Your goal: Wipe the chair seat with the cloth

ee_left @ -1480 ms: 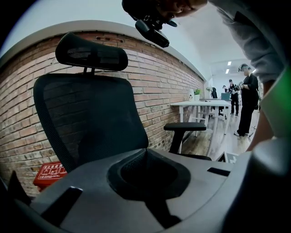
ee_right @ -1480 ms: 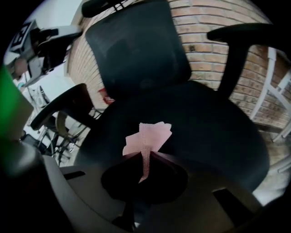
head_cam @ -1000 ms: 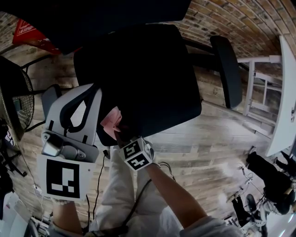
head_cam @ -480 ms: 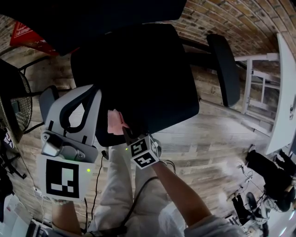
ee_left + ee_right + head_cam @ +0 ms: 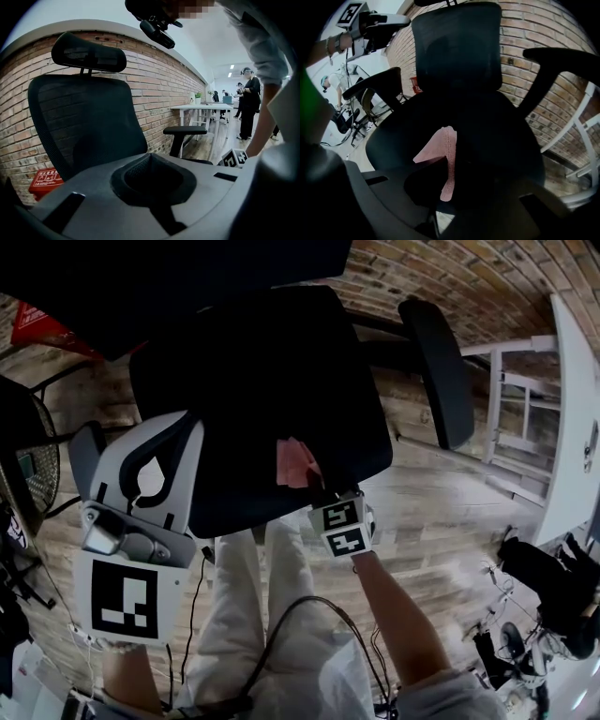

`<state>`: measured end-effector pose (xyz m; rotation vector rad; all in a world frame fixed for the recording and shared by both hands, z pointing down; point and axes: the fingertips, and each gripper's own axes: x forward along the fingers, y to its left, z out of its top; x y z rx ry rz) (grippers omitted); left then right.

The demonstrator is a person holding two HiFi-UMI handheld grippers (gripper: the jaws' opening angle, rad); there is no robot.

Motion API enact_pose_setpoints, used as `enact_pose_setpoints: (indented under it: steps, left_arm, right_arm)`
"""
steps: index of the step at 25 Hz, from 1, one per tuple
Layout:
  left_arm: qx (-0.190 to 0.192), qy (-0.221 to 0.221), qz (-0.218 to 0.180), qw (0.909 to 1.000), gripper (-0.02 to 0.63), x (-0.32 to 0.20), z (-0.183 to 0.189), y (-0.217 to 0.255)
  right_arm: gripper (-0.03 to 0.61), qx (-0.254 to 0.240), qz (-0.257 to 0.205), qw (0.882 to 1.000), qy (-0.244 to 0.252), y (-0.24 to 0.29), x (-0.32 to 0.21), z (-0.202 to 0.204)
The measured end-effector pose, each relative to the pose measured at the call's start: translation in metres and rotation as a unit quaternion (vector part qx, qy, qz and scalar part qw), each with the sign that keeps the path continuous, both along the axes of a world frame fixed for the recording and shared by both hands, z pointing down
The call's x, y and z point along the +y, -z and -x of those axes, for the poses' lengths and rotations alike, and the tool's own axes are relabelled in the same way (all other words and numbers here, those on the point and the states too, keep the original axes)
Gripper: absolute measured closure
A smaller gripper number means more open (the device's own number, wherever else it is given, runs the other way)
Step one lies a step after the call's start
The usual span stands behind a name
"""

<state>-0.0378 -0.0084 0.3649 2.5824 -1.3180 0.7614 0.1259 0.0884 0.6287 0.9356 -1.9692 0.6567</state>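
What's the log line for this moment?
right gripper: shut on pink cloth | contact: chair seat, near front | left gripper: shut, empty, clear of seat

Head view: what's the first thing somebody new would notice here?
A big black office chair seat fills the middle of the head view, with a small pink cloth bright against it near its front edge. The right gripper is shut on that cloth, and the left gripper hangs empty at the left.
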Motion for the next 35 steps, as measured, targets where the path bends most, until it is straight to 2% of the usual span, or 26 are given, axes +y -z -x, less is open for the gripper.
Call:
enact_pose_setpoints:
  steps: [11,17,21,26,32,35]
  left_arm:
    - [-0.008,-0.018,0.0,0.9998,0.595,-0.005,-0.024,0.0]
    - [-0.007,-0.019,-0.001,0.9998,0.595,-0.007,-0.034,0.0]
    - [-0.008,-0.022,0.0,0.9997,0.595,-0.007,-0.037,0.0]
    - [-0.013,-0.028,0.0,0.9995,0.595,-0.006,-0.039,-0.002]
    - [-0.012,-0.035,-0.003,0.9993,0.595,-0.004,-0.037,0.0]
    - [-0.011,-0.037,-0.003,0.9993,0.595,-0.003,-0.034,0.0]
  right_arm:
    - [0.523,0.087,-0.026,0.992,-0.088,0.008,-0.029,-0.142]
    - [0.523,0.108,-0.018,0.986,-0.129,0.007,-0.027,-0.185]
    - [0.523,0.093,-0.004,0.984,-0.151,0.0,-0.013,-0.18]
    - [0.523,0.076,0.019,0.986,-0.147,-0.009,0.017,-0.154]
    - [0.523,0.04,0.037,0.99,-0.132,-0.018,0.051,-0.101]
    - [0.523,0.01,0.046,0.994,-0.101,-0.018,0.066,-0.058]
